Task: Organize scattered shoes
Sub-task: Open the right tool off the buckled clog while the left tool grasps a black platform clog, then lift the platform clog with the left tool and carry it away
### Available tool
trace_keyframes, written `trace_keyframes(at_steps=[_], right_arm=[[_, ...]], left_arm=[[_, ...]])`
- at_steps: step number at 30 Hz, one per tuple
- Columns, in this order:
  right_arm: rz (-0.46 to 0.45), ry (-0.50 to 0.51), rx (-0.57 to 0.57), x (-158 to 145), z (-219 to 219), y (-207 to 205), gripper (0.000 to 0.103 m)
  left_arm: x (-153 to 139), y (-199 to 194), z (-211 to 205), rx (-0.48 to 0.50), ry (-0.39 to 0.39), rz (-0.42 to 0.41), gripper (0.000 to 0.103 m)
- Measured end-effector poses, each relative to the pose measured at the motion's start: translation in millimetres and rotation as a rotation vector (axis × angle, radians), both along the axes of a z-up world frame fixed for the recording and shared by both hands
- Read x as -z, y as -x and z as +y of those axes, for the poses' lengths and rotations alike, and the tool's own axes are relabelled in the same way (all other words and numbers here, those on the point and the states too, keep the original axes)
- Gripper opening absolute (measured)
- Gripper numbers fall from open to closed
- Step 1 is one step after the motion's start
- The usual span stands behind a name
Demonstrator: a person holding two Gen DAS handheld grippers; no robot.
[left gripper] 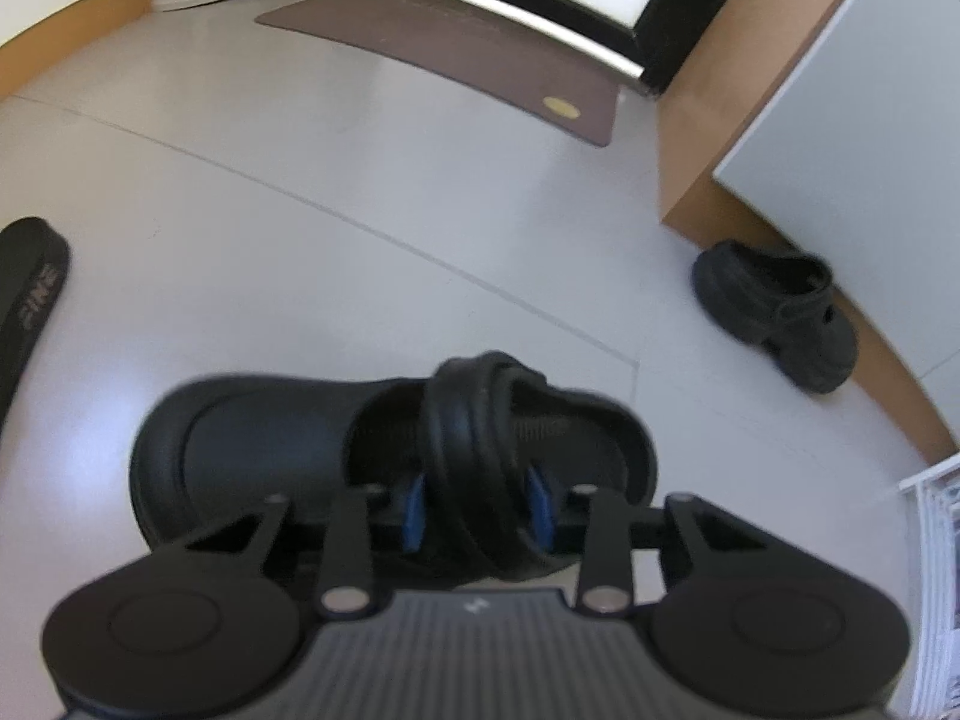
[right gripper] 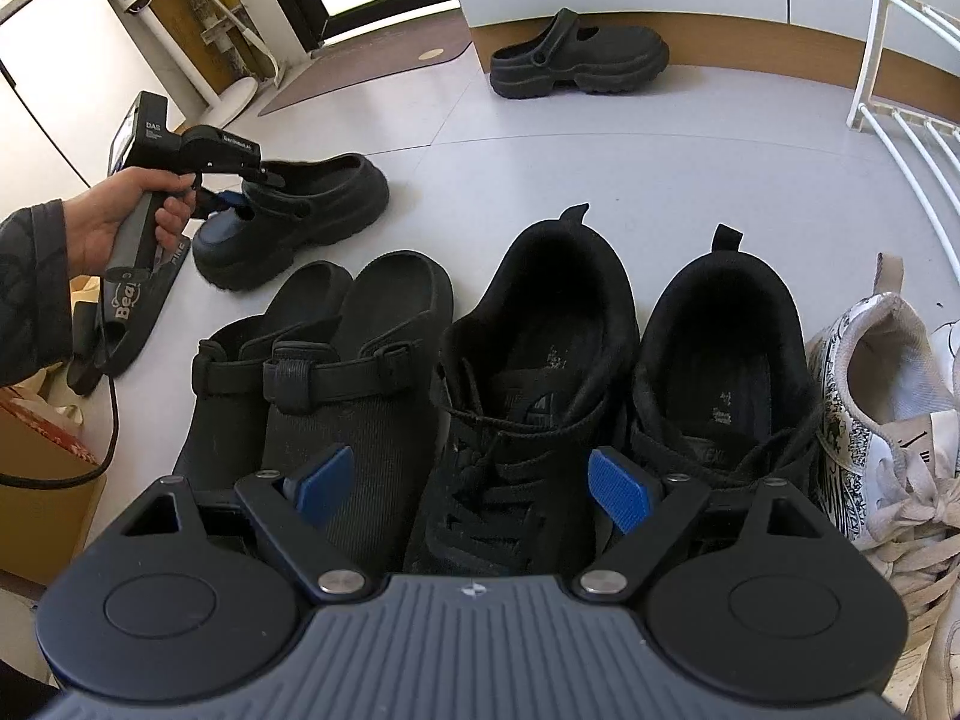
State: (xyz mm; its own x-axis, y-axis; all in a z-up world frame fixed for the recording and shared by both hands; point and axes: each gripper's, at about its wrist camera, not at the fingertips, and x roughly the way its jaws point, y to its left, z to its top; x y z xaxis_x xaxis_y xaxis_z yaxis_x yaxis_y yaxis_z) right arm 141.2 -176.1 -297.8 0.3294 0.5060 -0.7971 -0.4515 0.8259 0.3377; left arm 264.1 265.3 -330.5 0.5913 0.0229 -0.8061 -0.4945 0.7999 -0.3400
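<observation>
We've got the left gripper [left gripper: 477, 507] pinching the strap [left gripper: 474, 450] of the black clog [left gripper: 270, 450], which lies crosswise to it, while the right gripper [right gripper: 474, 489] hangs spread wide over the lined-up shoes.

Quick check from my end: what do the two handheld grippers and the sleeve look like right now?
Both grippers share one build: the right gripper has a ribbed grey body, black linkage arms with silver pivot pins and blue textured pads. The left gripper shows a black pistol-style handle, a boxy black top marked "DAS" in white, and a black cable trailing below. The person's left hand emerges from a dark quilted sleeve.
</observation>
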Motion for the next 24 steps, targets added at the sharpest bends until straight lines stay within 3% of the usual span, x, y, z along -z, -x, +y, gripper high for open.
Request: trace_keyframes(at_steps=[16,24], right_arm=[[-0.008,-0.005,0.014,-3,-2,-3,0.089],[-0.02,-0.017,0.038,-9,-6,-7,0.089]], left_arm=[[-9,-48,-75,0.108,0.085,-0.068,0.033],[-6,-71,-136,0.22,0.128,-0.081,0.033]])
